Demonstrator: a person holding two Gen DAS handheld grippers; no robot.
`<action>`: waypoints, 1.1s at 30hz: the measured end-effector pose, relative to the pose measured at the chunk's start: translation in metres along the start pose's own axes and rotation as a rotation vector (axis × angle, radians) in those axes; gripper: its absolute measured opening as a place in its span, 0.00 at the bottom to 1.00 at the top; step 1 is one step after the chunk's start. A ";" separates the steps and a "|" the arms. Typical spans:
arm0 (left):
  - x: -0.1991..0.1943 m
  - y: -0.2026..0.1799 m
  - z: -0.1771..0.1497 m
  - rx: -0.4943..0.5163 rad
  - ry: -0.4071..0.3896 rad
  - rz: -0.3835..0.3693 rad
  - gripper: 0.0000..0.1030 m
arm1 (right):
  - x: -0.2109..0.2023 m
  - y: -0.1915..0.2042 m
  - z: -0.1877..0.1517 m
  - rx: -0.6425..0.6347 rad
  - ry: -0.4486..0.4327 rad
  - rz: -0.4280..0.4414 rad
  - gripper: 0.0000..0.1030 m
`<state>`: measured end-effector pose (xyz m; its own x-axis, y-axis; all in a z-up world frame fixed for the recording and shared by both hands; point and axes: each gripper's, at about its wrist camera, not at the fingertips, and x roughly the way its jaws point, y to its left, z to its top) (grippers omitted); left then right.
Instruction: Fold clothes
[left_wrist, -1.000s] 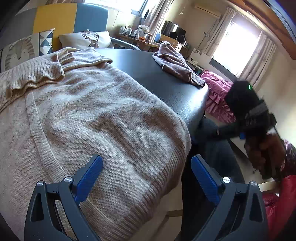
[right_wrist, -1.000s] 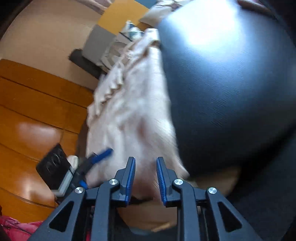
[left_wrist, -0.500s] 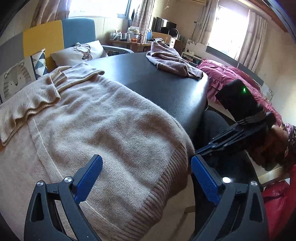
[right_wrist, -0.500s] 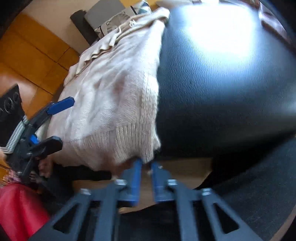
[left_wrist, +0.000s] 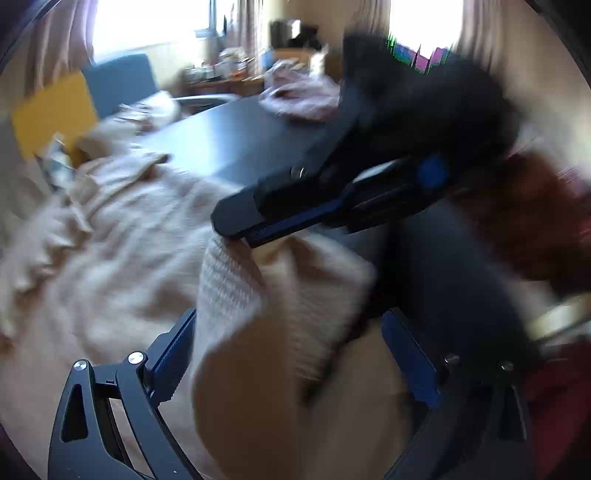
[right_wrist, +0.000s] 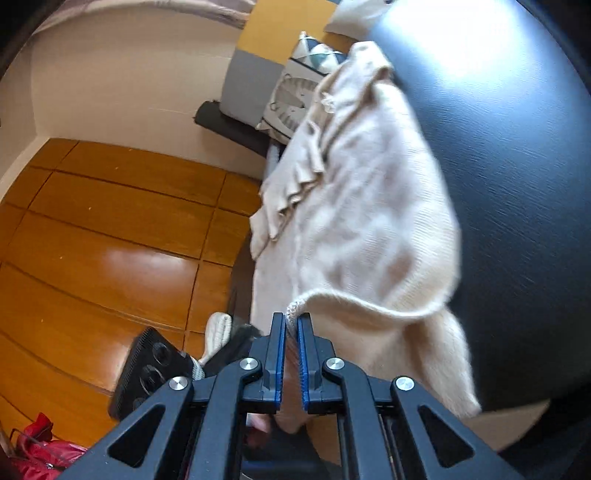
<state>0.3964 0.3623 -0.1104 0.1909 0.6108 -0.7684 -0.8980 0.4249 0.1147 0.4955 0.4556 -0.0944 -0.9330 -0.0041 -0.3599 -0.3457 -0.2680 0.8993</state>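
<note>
A beige knit sweater (left_wrist: 122, 236) (right_wrist: 369, 221) lies spread over the near end of a black table (left_wrist: 229, 147) (right_wrist: 517, 147). My right gripper (right_wrist: 291, 321) is shut on the ribbed hem corner and holds it lifted, so the fabric arcs up from the table. In the left wrist view the right gripper (left_wrist: 236, 229) comes in from the right, with the hem hanging from its tip. My left gripper (left_wrist: 291, 350) is wide open, and the hanging hem sits between its blue fingers (left_wrist: 173, 354) without being pinched.
A purplish-brown garment (left_wrist: 303, 99) lies at the far end of the table. Patterned cushions (right_wrist: 295, 96) and a yellow-and-blue sofa back (left_wrist: 55, 107) are beyond the sweater. Wooden floor (right_wrist: 110, 240), a black device (right_wrist: 147, 369) and a red bag (right_wrist: 40, 454) are to the left.
The right gripper closed on the sweater's hem corner and lifted it up over the garment. The left gripper swung toward the raised hem, which now hangs between its open fingers.
</note>
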 end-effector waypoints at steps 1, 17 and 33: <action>0.005 0.002 0.000 -0.006 0.014 0.021 0.95 | 0.007 0.002 0.000 -0.009 -0.001 -0.017 0.05; -0.027 0.063 -0.004 -0.339 -0.142 -0.206 0.21 | -0.025 0.025 -0.055 -0.497 -0.127 -0.709 0.31; -0.046 0.048 0.008 -0.202 -0.187 -0.212 0.21 | 0.006 0.020 -0.015 -0.365 -0.273 -0.804 0.06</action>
<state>0.3482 0.3600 -0.0644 0.4340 0.6427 -0.6313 -0.8875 0.4256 -0.1768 0.4842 0.4358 -0.0826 -0.4333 0.5297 -0.7292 -0.8900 -0.3791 0.2535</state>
